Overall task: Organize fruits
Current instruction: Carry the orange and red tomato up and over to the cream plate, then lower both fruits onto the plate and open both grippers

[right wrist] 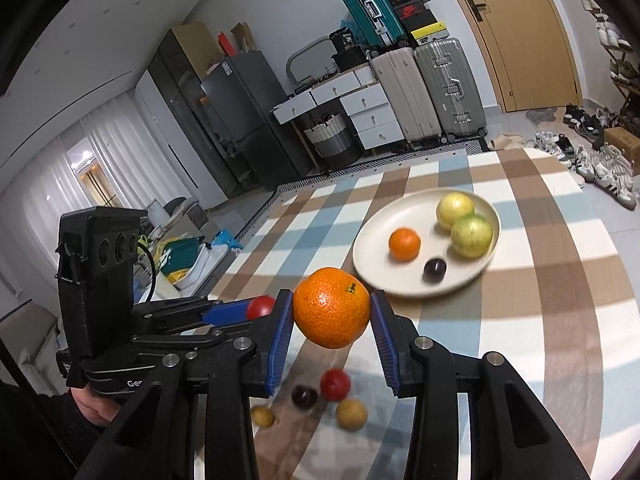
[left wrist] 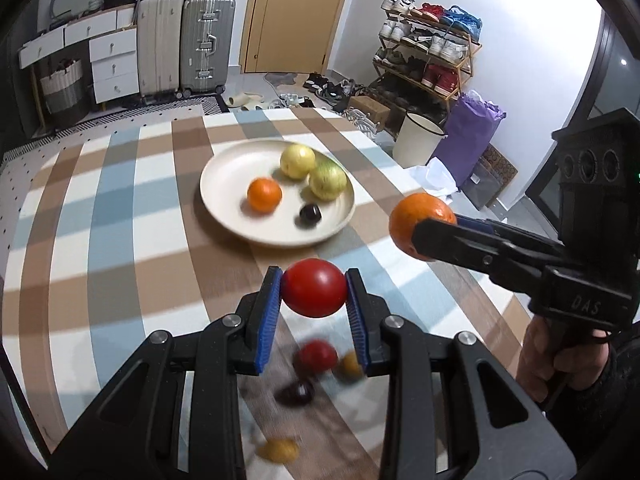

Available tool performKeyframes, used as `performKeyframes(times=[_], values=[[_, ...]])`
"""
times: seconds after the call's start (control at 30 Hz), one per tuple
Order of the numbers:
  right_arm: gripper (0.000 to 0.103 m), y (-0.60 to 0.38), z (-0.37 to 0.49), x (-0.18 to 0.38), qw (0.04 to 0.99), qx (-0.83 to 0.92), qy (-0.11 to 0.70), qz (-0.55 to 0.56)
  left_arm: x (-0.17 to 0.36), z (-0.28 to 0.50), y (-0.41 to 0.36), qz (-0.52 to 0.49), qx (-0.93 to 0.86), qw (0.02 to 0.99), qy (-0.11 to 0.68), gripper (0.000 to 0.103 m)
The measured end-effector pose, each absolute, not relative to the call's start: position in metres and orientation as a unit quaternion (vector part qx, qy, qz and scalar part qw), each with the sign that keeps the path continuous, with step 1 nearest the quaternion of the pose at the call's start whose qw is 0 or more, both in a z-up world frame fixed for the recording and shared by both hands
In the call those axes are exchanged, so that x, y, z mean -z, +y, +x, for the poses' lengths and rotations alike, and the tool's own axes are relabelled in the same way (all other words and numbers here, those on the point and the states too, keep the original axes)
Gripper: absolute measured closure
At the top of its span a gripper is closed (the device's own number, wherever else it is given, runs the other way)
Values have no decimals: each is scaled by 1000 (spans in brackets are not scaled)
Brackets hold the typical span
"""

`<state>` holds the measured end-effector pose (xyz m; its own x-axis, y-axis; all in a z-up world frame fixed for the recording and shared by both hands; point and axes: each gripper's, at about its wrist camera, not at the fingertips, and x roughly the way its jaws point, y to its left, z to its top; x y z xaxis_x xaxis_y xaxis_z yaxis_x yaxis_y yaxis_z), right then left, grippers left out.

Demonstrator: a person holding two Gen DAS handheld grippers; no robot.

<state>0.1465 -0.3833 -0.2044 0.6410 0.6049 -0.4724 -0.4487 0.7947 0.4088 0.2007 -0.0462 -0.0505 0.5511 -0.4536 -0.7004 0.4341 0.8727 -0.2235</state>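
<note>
My left gripper [left wrist: 314, 289] is shut on a red tomato [left wrist: 314, 287], held above the checked tablecloth. My right gripper [right wrist: 331, 307] is shut on an orange [right wrist: 331, 307]; that orange [left wrist: 416, 220] also shows at the right of the left wrist view, short of the plate. The cream plate [left wrist: 224, 184] ahead carries a small orange [left wrist: 264, 195], two yellow-green fruits [left wrist: 327, 181] and a dark plum [left wrist: 310, 215]. Below the grippers on the cloth lie a red tomato [right wrist: 335, 384], a dark plum [right wrist: 304, 397] and two small yellow fruits [right wrist: 351, 413].
The table [left wrist: 120, 216] has a blue, brown and white checked cloth. Beyond its far edge stand suitcases [left wrist: 206, 44], white drawers [left wrist: 112, 64], a wooden door [left wrist: 296, 12], a shoe rack [left wrist: 432, 56], a white bin [left wrist: 416, 136] and a purple bag [left wrist: 472, 136].
</note>
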Motion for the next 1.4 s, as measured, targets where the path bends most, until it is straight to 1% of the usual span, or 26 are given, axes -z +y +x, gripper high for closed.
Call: performKeyframes(times=[0.3,0.6,1.07,1.4], values=[[64,-392,190,191,898,-280,308,141,56,264,-61,-22,252,871,420,74],[64,-394,237,203,894,-266,335,135,81,310,-76,-28,263,855,446,74],[64,-390,278,238,883,-248,375,132,112,339,-86,-31,267,841,469,74],[63,-386,287,248,884,-235,385,126,119,346,-92,-24,268,838,475,74]])
